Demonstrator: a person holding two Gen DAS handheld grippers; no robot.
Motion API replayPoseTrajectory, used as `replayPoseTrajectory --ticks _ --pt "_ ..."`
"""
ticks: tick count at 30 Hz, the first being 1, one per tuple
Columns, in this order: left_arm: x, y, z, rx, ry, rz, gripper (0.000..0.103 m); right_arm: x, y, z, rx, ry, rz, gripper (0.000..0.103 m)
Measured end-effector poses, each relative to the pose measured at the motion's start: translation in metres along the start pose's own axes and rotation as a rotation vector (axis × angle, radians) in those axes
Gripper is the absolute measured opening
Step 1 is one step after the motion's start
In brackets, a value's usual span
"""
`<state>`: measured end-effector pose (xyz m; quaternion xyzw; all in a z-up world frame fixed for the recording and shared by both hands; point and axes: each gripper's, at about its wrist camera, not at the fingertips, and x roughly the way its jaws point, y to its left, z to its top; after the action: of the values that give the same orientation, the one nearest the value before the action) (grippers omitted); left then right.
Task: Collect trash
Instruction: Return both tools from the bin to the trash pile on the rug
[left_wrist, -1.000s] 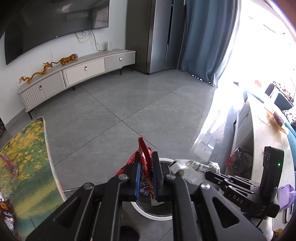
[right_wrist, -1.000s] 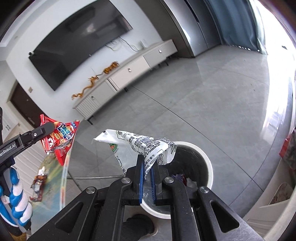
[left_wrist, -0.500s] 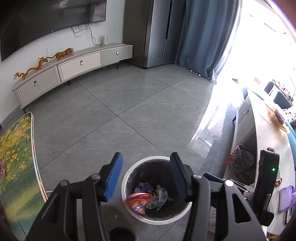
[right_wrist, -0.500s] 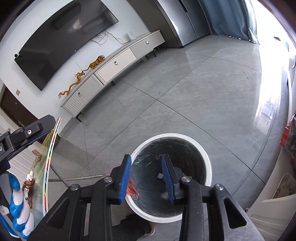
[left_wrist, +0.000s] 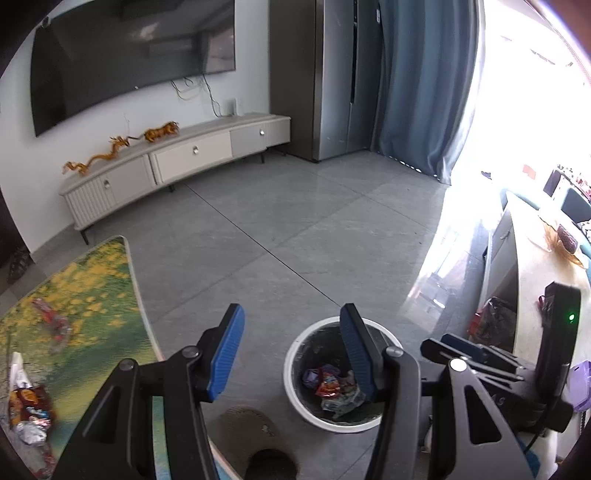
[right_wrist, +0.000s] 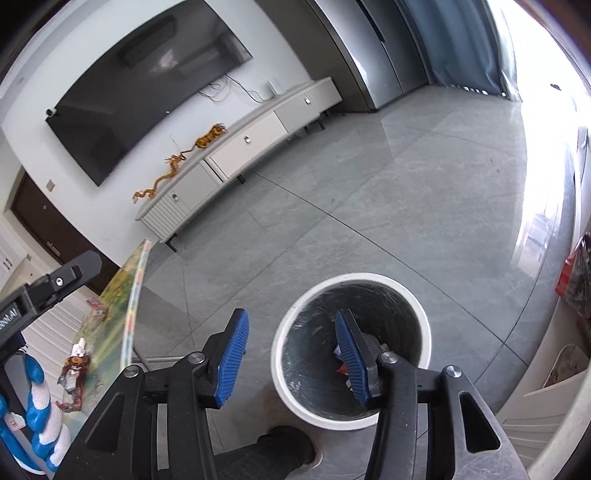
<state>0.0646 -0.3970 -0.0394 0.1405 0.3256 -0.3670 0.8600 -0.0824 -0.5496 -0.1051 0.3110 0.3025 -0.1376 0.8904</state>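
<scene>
The tabletop (left_wrist: 110, 295), with its yellow flower print, carries what is left to collect: crumpled snack wrappers (left_wrist: 27, 410) at its near edge and another wrapper (left_wrist: 51, 321) further along. Beside it on the floor stands the white bin (left_wrist: 295, 391), wrappers already piled at the bottom. The left gripper (left_wrist: 291, 350) and right gripper (right_wrist: 290, 354) both hang above the bin, jaws released and holding nothing. I'd swing the left one to the nearest wrapper, come down low, and pinch a raised fold rather than flat foil.
</scene>
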Motion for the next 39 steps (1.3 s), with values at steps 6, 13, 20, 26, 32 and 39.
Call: replayPoseTrajectory --ticks 6,13,20,26,32,39 --pt "-0.052 0.023 -0.01 -0.005 -0.077 0.116 0.067 -0.027 0.036 0.001 -0.087 -0.055 0.02 0.055" --pt "-0.105 0.05 -0.027 -0.019 -0.132 0.253 0.067 -0.051 0.088 -0.003 -0.193 -0.111 0.063 0.065" --pt "-0.157 0.089 -0.049 -0.089 -0.175 0.365 0.067 -0.057 0.136 -0.01 -0.278 -0.133 0.118 0.071" --pt "-0.192 0.124 -0.067 -0.153 -0.198 0.443 0.069 -0.055 0.176 -0.022 -0.349 -0.131 0.163 0.077" --pt "-0.221 0.159 -0.09 -0.213 -0.221 0.494 0.072 -0.052 0.211 -0.035 -0.399 -0.119 0.192 0.079" --pt "-0.242 0.209 -0.121 -0.303 -0.236 0.513 0.072 -0.054 0.257 -0.053 -0.479 -0.122 0.196 0.079"
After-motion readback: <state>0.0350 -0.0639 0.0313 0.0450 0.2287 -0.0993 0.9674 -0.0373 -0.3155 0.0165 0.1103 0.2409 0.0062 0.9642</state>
